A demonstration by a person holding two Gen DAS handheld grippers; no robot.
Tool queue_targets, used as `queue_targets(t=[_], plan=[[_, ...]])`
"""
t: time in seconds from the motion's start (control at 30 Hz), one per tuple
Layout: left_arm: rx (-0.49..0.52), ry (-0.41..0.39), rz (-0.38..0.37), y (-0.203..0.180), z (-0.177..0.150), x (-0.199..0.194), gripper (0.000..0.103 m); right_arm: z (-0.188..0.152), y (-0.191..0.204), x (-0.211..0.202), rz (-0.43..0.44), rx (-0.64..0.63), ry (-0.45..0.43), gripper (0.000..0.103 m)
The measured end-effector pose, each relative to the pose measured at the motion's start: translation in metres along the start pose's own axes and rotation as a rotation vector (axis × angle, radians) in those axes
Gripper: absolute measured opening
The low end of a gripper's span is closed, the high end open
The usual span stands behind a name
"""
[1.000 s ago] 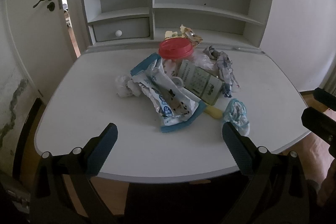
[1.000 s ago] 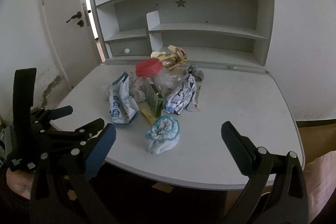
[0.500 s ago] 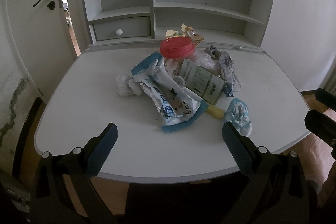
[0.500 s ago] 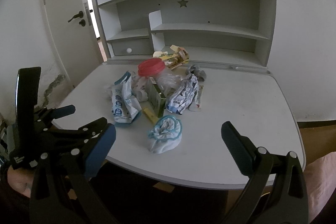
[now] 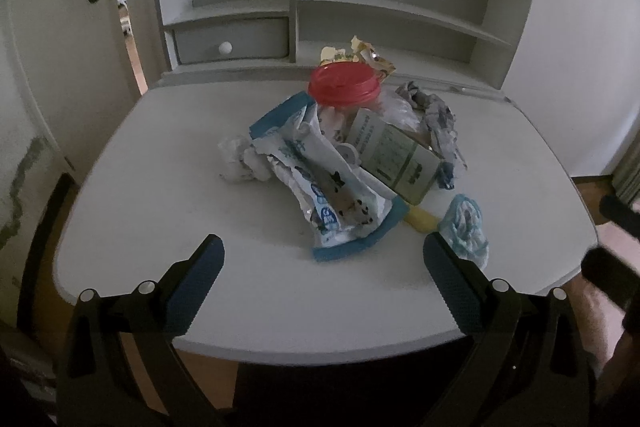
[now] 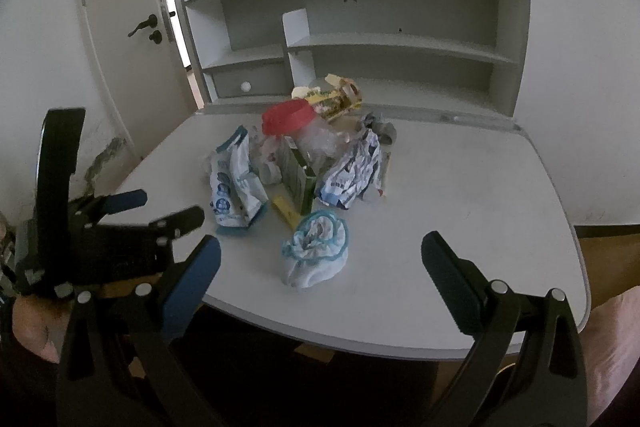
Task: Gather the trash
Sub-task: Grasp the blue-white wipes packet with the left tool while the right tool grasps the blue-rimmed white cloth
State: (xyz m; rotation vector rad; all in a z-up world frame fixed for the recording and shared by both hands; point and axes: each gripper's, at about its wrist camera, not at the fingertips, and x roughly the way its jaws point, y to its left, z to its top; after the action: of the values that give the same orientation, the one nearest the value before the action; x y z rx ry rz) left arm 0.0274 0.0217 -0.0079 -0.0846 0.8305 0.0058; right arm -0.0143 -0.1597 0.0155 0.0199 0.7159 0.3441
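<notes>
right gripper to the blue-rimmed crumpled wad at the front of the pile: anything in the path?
Nothing visible. The right gripper is open, and the blue-rimmed wad lies apart from the pile on bare desk, nearest the front edge. The yellow strip lies beyond it.

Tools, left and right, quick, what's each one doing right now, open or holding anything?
Left tool: open, holding nothing, short of the trash pile.
Right tool: open, holding nothing, crumpled blue-rimmed white cover lies beyond its fingers.
</notes>
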Motion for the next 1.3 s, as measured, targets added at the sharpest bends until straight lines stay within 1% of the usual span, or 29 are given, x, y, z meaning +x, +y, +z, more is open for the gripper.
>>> queue_targets(t=[0.13, 0.23, 0.3, 0.37, 0.4, 0.43, 0.47, 0.5, 0.57, 0.63, 0.67, 0.7, 0.73, 0.83, 0.93, 1.0, 1.03, 1.13, 1.2, 1.3], plan=[[-0.040, 0.057, -0.029, 0.005, 0.010, 0.029, 0.097, -0.003, -0.010, 0.015, 0.026, 0.023, 0.044, 0.097], [-0.075, 0.093, -0.064, 0.007, 0.012, 0.049, 0.096, -0.008, -0.014, 0.027, 0.043, 0.033, 0.084, 0.097], [-0.077, 0.100, -0.066, 0.007, 0.011, 0.056, 0.091, -0.011, -0.015, 0.035, 0.047, 0.031, 0.106, 0.097], [-0.073, 0.115, -0.069, 0.009, 0.008, 0.060, 0.074, -0.014, -0.015, 0.041, 0.052, 0.027, 0.120, 0.097], [-0.076, 0.127, -0.078, 0.011, 0.006, 0.063, 0.072, -0.015, -0.014, 0.043, 0.055, 0.025, 0.125, 0.097], [-0.081, 0.134, -0.088, 0.014, 0.004, 0.065, 0.066, -0.016, -0.013, 0.046, 0.055, 0.023, 0.127, 0.097], [-0.083, 0.138, -0.100, 0.016, 0.002, 0.066, 0.063, -0.017, -0.013, 0.048, 0.055, 0.021, 0.129, 0.097], [-0.082, 0.145, -0.113, 0.017, 0.001, 0.068, 0.054, -0.017, -0.012, 0.051, 0.056, 0.019, 0.132, 0.097], [-0.081, 0.148, -0.134, 0.016, 0.000, 0.070, 0.035, -0.018, -0.011, 0.054, 0.060, 0.012, 0.137, 0.097], [-0.088, 0.158, -0.180, 0.017, -0.001, 0.071, 0.022, -0.019, -0.011, 0.059, 0.064, 0.010, 0.147, 0.097], [-0.088, 0.155, -0.206, 0.018, -0.001, 0.070, 0.011, -0.019, -0.011, 0.062, 0.067, 0.011, 0.152, 0.097], [-0.092, 0.147, -0.230, 0.019, -0.002, 0.066, 0.006, -0.020, -0.011, 0.063, 0.069, 0.012, 0.156, 0.096], [-0.088, 0.136, -0.243, 0.020, -0.002, 0.061, 0.006, -0.019, -0.011, 0.066, 0.071, 0.014, 0.158, 0.096], [-0.039, 0.095, -0.249, 0.021, -0.001, 0.044, 0.005, -0.018, -0.012, 0.073, 0.073, 0.020, 0.168, 0.095], [-0.019, 0.085, -0.257, 0.026, -0.002, 0.032, 0.005, -0.016, -0.012, 0.084, 0.072, 0.024, 0.190, 0.093], [-0.011, 0.080, -0.266, 0.029, -0.004, 0.025, 0.004, -0.015, -0.010, 0.092, 0.073, 0.019, 0.203, 0.087], [-0.007, 0.078, -0.265, 0.030, -0.004, 0.022, 0.004, -0.014, -0.009, 0.097, 0.069, 0.015, 0.209, 0.086], [-0.018, 0.094, -0.277, 0.032, -0.007, 0.021, 0.004, -0.012, -0.006, 0.110, 0.065, 0.015, 0.226, 0.086], [-0.028, 0.108, -0.262, 0.036, -0.008, 0.026, 0.004, -0.011, -0.003, 0.116, 0.062, 0.006, 0.234, 0.084], [-0.038, 0.140, -0.259, 0.041, -0.008, 0.035, 0.005, -0.009, 0.000, 0.122, 0.055, -0.004, 0.238, 0.084]])
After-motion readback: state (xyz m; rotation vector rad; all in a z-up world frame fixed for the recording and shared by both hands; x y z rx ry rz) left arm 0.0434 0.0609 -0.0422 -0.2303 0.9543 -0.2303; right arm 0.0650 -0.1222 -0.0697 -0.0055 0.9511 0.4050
